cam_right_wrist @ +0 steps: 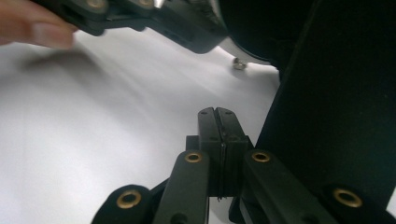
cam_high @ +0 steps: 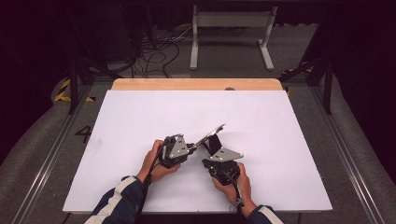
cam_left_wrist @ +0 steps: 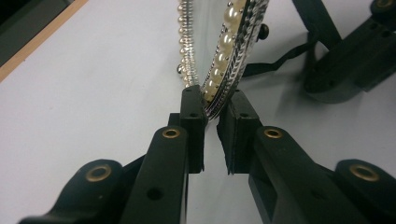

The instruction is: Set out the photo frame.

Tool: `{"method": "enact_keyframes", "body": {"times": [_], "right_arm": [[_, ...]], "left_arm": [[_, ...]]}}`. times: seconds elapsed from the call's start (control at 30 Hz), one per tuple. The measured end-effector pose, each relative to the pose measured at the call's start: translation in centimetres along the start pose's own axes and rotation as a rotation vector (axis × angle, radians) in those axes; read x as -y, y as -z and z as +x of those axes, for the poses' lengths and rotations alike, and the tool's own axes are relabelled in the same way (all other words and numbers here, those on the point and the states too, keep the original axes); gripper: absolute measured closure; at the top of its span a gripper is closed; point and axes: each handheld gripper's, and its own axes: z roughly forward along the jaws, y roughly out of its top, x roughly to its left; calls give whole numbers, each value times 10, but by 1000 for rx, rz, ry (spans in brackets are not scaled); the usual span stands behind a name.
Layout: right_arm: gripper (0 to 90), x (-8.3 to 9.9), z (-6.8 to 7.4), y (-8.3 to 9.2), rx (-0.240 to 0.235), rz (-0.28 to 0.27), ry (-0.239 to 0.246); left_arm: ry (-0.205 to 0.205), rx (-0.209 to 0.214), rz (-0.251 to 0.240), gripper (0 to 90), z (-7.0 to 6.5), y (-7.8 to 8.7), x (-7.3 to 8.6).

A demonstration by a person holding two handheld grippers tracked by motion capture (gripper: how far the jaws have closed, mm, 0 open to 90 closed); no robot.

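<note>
Left gripper view: the left gripper [cam_left_wrist: 212,109] has its jaws clamped on the rim of a pearl-edged frame [cam_left_wrist: 229,51], which runs from frame centre to the top edge, edge-on to the cam. It looks like a small mirror or photo frame w/ a black stand strut [cam_left_wrist: 322,28] at upper right. In the high view it sits just below centre, tilted up off the white table [cam_high: 140,121], between the two hands.

Right gripper [cam_right_wrist: 218,114]: jaws fully closed on nothing, pads touching. The dark back of the stand [cam_right_wrist: 327,116] is at the right of its view, just beside the jaws; contact can't be told.

Progress, as a judgement: frame is picked up and held, so the grasp is done. Setting the strut out and standing the frame on the table looks still to do, prob. w/ the right jaws nudging the strut.
</note>
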Motion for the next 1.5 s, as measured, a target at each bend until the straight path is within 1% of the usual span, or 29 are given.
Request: {"method": "enact_keyframes", "body": {"times": [0.07, 0.17, 0.2, 0.3, 0.33, 0.4, 0.47, 0.5, 0.53, 0.57, 0.63, 0.73, 0.83, 0.87, 0.97, 1.07, 1.13, 1.2, 1.3, 1.4, 1.47, 1.5], "right_arm": [[900, 0, -1, 0, 0, 1, 1], [900, 1, -5, 1, -22, 10, 16], [900, 1, -5, 1, -26, 10, 19], [900, 2, -6, 2, -36, 14, 24], [900, 2, -7, 2, -36, 14, 24], [900, 2, -7, 3, -38, 16, 22], [900, 2, -7, 5, -39, 15, 24], [900, 2, -7, 5, -38, 16, 24], [900, 2, -7, 6, -34, 18, 27], [900, 2, -6, 6, -32, 18, 28], [900, 2, -6, 6, -30, 21, 31], [900, 2, -7, 6, -24, 24, 36], [900, 3, -8, 7, -19, 22, 34], [900, 4, -10, 8, -11, 18, 27], [900, 4, -12, 8, -8, 21, 23], [900, 5, -15, 9, -7, 22, 16], [900, 5, -15, 9, -6, 22, 13], [900, 6, -17, 9, 1, 25, 13], [900, 8, -21, 11, 6, 20, -1], [900, 9, -26, 13, 6, 20, -12], [900, 10, -28, 13, 7, 24, -9], [900, 11, -29, 14, 10, 27, -7]], "left_arm": [[1, 0, 3, 804, -1, 0, 0], [-1, 2, 4, 802, -1, 0, -1], [11, 4, 0, 801, -1, 0, 0], [22, 14, -7, 793, 0, 1, 0], [31, 21, -18, 787, 0, 3, 1], [40, 25, -43, 743, 1, 5, 0], [57, 41, -68, 697, 2, 6, 0], [73, 53, -84, 695, 3, 7, 1], [73, 58, -93, 689, 3, 7, 1], [73, 69, -103, 689, 3, 8, 0], [73, 70, -108, 691, 2, 8, -1], [75, 73, -126, 753, 3, 11, 0], [65, 78, -123, 774, 2, 11, -1], [53, 74, -117, 774, 1, 11, -2], [42, 67, -112, 774, -1, 11, -3], [22, 50, -96, 777, -4, 11, -5], [18, 47, -92, 777, -6, 11, -6], [10, 53, -91, 772, -7, 11, -6], [0, 50, -92, 765, -10, 10, -7], [1, 47, -90, 763, -12, 9, -8], [6, 48, -85, 762, -13, 9, -9], [0, 48, -91, 761, -13, 8, -9]]}}
